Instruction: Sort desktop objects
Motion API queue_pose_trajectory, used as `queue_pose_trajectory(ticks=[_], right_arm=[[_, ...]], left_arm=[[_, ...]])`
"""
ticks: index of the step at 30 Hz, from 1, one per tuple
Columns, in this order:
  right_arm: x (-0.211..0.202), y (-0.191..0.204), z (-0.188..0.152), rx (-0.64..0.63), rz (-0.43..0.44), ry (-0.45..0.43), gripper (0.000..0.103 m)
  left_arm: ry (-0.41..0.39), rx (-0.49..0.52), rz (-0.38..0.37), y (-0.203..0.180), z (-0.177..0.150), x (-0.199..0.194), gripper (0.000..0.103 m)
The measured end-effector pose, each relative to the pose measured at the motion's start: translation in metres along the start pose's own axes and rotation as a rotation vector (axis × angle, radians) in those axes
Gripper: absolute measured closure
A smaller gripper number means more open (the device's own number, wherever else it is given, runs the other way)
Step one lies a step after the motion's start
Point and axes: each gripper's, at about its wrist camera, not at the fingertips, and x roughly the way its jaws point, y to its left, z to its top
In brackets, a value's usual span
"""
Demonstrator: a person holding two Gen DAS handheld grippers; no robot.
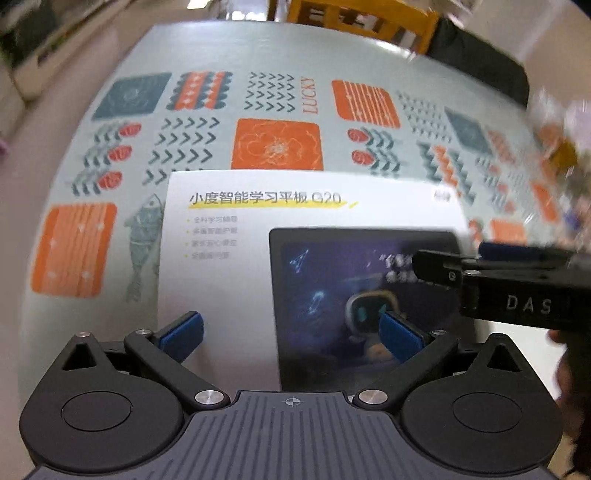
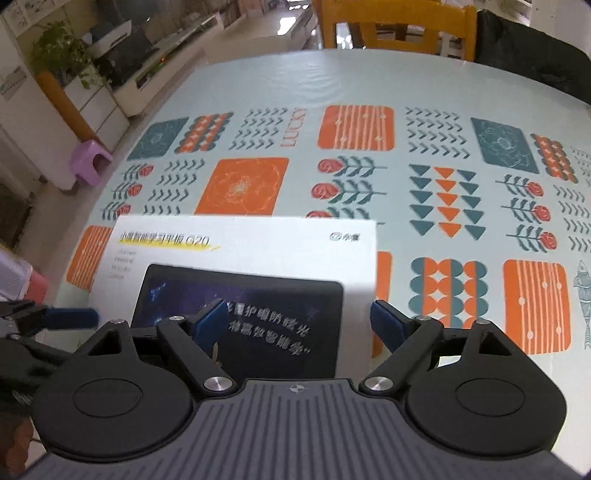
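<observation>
Patterned table [image 2: 424, 85]; white tablet box [image 2: 258, 240] flat on it.

The tablecloth [image 2: 369, 85] is pale mint, printed with orange squares of white stripes, an orange square holding a line-drawn flower, teal squares, rows of teal chevrons, teal and orange triangles, red roses on teal stems, and the orange word LUCKY. On it lies a white box [image 2: 258, 240] with grey lettering underlined in yellow and a black-framed picture of a dark blue-purple screen. Beyond the tablecloth stands a yellow-orange wooden chair [image 2: 395, 26]; left of it, a lilac stool [image 2: 90, 162]. Both grippers are black with blue pads [image 1: 399, 336].
</observation>
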Motion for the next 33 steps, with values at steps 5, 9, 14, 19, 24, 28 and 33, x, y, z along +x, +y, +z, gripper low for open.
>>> queue_pose_trajectory(ticks=[5,9,14,19,24,28,33], right_arm=[[0.006,0.019,-0.015,-0.094,-0.073,-0.01,0.0],[0.007,0.021,-0.016,-0.109,-0.08,-0.01,0.0],[0.006,0.022,-0.016,-0.111,-0.086,-0.009,0.0],[0.006,0.022,-0.019,-0.102,-0.087,-0.025,0.0],[0.005,0.021,-0.021,-0.088,-0.092,-0.043,0.0],[0.001,0.016,-0.019,-0.044,-0.062,-0.052,0.0],[-0.031,0.0,-0.026,0.074,-0.034,-0.155,0.0]], left_arm=[[-0.015,0.073,0.075,-0.015,-0.006,0.003,0.0],[-0.021,0.086,0.067,-0.016,-0.007,0.003,0.0],[-0.032,0.091,0.065,-0.015,-0.009,0.004,0.0],[-0.049,0.093,0.063,-0.015,-0.011,0.003,0.0],[-0.081,0.097,0.061,-0.013,-0.015,0.003,0.0],[-0.079,0.114,0.054,-0.014,-0.016,0.002,0.0],[-0.05,0.087,0.031,-0.012,-0.019,-0.007,0.0]])
